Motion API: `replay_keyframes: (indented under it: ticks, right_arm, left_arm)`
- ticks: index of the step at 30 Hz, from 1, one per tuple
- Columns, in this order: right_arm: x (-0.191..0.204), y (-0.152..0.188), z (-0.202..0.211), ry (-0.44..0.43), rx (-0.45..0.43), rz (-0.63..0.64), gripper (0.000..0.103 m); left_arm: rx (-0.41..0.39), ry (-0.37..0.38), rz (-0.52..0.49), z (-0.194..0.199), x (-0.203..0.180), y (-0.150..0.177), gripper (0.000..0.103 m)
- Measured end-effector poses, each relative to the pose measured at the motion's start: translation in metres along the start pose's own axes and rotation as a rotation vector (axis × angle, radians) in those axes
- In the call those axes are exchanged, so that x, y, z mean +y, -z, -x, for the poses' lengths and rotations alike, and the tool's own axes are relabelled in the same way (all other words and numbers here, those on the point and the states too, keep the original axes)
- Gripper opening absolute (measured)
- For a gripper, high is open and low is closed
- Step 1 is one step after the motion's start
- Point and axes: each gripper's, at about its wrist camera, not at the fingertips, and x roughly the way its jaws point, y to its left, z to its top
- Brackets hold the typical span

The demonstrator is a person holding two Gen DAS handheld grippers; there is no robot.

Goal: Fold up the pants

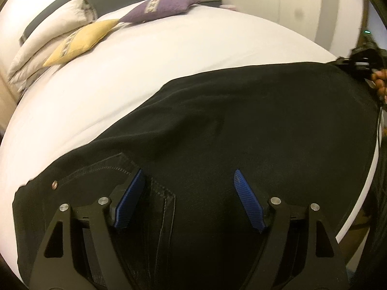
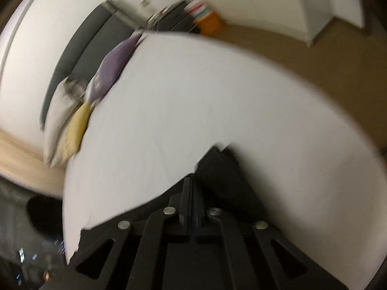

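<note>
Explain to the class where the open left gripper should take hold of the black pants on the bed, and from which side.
Probably the waistband corner by the rivet, where the black pants end in a free edge on the white bed. The left gripper hovers open over flat cloth, with little to pinch. Approach from the bed side, one finger sliding under the edge, one on top.

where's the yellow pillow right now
In the left wrist view, the yellow pillow lies upper left on the white bed, between the purple pillow and white pillows.
</note>
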Motion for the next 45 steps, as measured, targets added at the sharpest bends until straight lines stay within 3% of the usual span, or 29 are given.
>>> replay_keyframes:
  ticks: [2, 4, 8, 9, 10, 11, 12, 13, 15, 17, 19, 21, 24, 27, 31, 34, 45]
  right_arm:
    - [0.014, 0.011, 0.020, -0.085, 0.008, 0.016, 0.016]
    - [0.029, 0.040, 0.040, -0.240, 0.065, 0.077, 0.036]
    - [0.027, 0.096, 0.044, -0.378, 0.200, 0.144, 0.041]
    - [0.022, 0.104, 0.037, -0.374, 0.233, 0.138, 0.043]
    - [0.010, 0.106, 0.031, -0.341, 0.253, 0.128, 0.037]
    - [-0.005, 0.108, 0.026, -0.295, 0.254, 0.106, 0.026]
    - [-0.013, 0.110, 0.035, -0.284, 0.244, 0.084, 0.008]
    - [-0.025, 0.105, 0.039, -0.259, 0.229, 0.051, 0.003]
    - [-0.038, 0.104, 0.056, -0.202, 0.162, 0.015, 0.004]
    - [-0.049, 0.085, 0.079, -0.121, 0.084, -0.003, 0.015]
    - [-0.063, 0.084, 0.109, -0.113, 0.016, -0.051, 0.044]
    - [-0.072, 0.091, 0.134, -0.136, -0.035, -0.090, 0.050]
    - [-0.092, 0.103, 0.160, -0.166, -0.027, -0.171, 0.062]
    - [-0.097, 0.118, 0.151, -0.227, 0.008, -0.238, 0.066]
    - [-0.098, 0.135, 0.121, -0.219, 0.051, -0.334, 0.066]
    - [-0.085, 0.148, 0.111, -0.242, 0.022, -0.370, 0.073]
    - [-0.070, 0.143, 0.092, -0.327, -0.026, -0.469, 0.077]
  left_arm:
    - [0.013, -0.021, 0.038, 0.003, -0.001, -0.001, 0.076]
    - [0.029, -0.061, 0.061, 0.007, -0.006, 0.000, 0.076]
    - [0.038, -0.092, 0.085, 0.013, -0.010, -0.003, 0.076]
    - [0.042, -0.100, 0.081, 0.014, -0.012, -0.003, 0.076]
    - [0.049, -0.105, 0.078, 0.014, -0.013, -0.003, 0.076]
    - [0.056, -0.107, 0.076, 0.013, -0.012, -0.002, 0.076]
    - [0.069, -0.111, 0.076, 0.011, -0.012, -0.001, 0.076]
    - [0.078, -0.114, 0.078, 0.010, -0.010, 0.001, 0.076]
    - [0.102, -0.116, 0.092, 0.007, -0.008, 0.006, 0.076]
    - [0.111, -0.113, 0.108, 0.004, -0.004, 0.008, 0.076]
    - [0.110, -0.114, 0.115, 0.005, -0.003, 0.010, 0.076]
    - [0.110, -0.115, 0.114, 0.006, -0.005, 0.011, 0.076]
    - [0.112, -0.112, 0.122, 0.007, -0.006, 0.012, 0.076]
    - [0.106, -0.100, 0.122, 0.008, -0.007, 0.009, 0.076]
    - [0.096, -0.080, 0.116, 0.013, -0.018, 0.004, 0.076]
    - [0.095, -0.071, 0.134, 0.014, -0.020, 0.005, 0.076]
    - [0.104, -0.011, 0.160, 0.013, -0.034, 0.008, 0.076]
